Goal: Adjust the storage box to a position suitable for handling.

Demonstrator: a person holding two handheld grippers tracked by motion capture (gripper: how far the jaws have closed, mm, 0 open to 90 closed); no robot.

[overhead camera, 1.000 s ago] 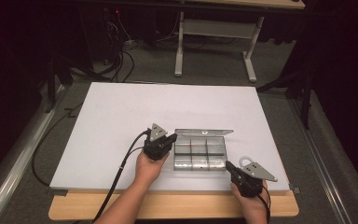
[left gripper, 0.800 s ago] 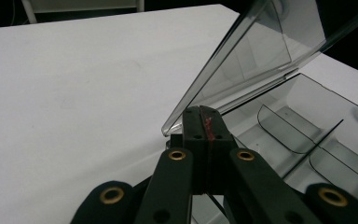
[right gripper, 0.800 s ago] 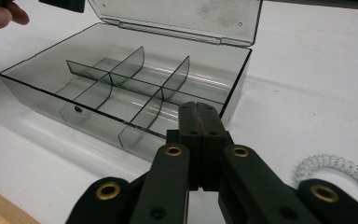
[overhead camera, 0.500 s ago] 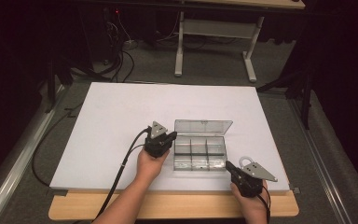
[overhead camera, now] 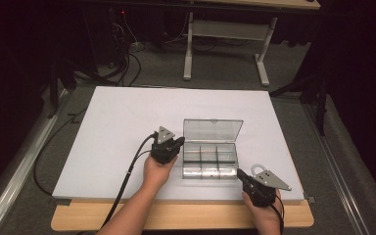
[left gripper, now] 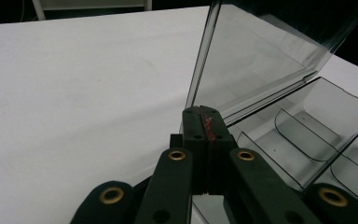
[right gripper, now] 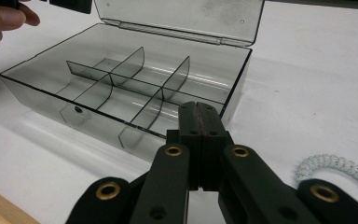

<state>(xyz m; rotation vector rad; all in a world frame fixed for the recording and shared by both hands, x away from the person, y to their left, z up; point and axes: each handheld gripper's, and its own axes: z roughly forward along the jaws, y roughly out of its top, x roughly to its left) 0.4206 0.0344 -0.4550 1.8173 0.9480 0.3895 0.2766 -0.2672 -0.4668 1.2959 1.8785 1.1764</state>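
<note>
White table (overhead camera: 127,122); clear box (overhead camera: 210,159) stood w/ lid (overhead camera: 213,129) raised; left gripper (overhead camera: 169,147) and right gripper (overhead camera: 247,178) both closed, nothing held; compartments judged ready for filling next.

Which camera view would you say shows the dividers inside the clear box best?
The right gripper view: the dividers stand unobstructed, marking six empty compartments. The left gripper view catches a few dividers behind the shut left gripper. The high view shows them small.

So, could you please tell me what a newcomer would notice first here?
A clear compartment box sits near the front edge of the white board, its lid raised and its compartments empty. The left gripper is at its left end, the right gripper at its front right corner, both with jaws shut.
</note>
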